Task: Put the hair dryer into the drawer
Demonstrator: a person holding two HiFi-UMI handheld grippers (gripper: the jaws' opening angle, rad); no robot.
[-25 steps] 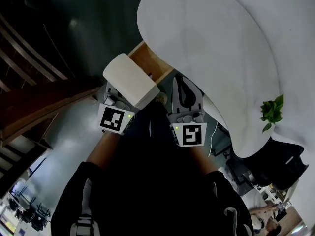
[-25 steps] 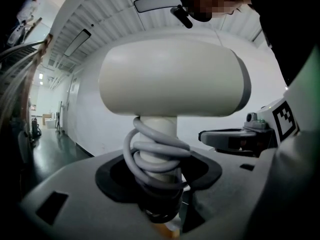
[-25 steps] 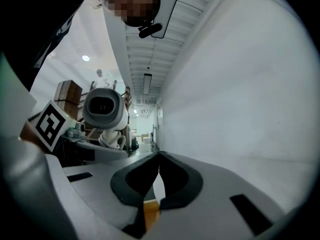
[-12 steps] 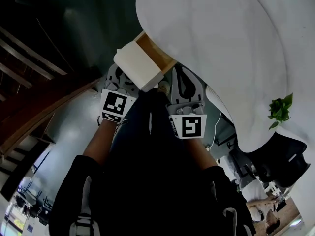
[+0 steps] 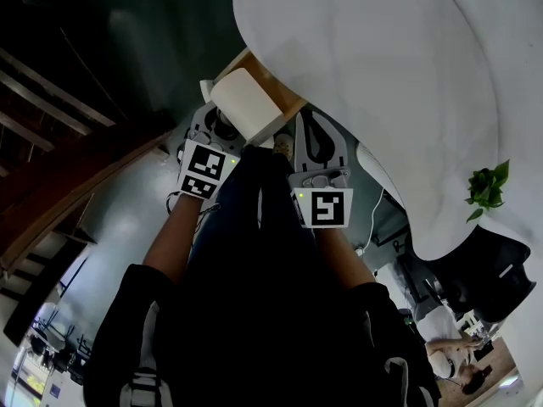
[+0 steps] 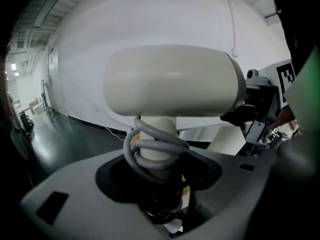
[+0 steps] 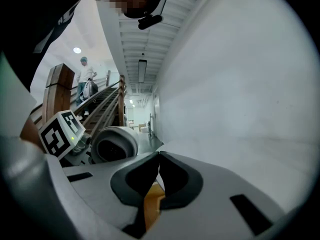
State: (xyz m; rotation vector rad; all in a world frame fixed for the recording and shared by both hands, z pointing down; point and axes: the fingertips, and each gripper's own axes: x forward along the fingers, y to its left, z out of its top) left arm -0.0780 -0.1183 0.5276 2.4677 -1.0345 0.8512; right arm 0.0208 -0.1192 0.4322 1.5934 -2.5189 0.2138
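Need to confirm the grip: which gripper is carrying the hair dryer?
The left gripper, clamped on the hair dryer by its cord-wrapped handle; the right gripper is shut and empty.

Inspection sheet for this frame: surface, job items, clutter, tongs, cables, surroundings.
Surface: white table, bare apart from a plant at its rim.
Job's things: hair dryer held at the open drawer; cannot tell whether any of it is inside yet.
Clutter: nothing seen.
Grippers: left tongs shut on the hair dryer's handle; right tongs shut, nothing between them.
Cables: grey cord coiled round the handle, none trailing.
Surroundings: wooden stairs with a person on them; dark glossy floor.
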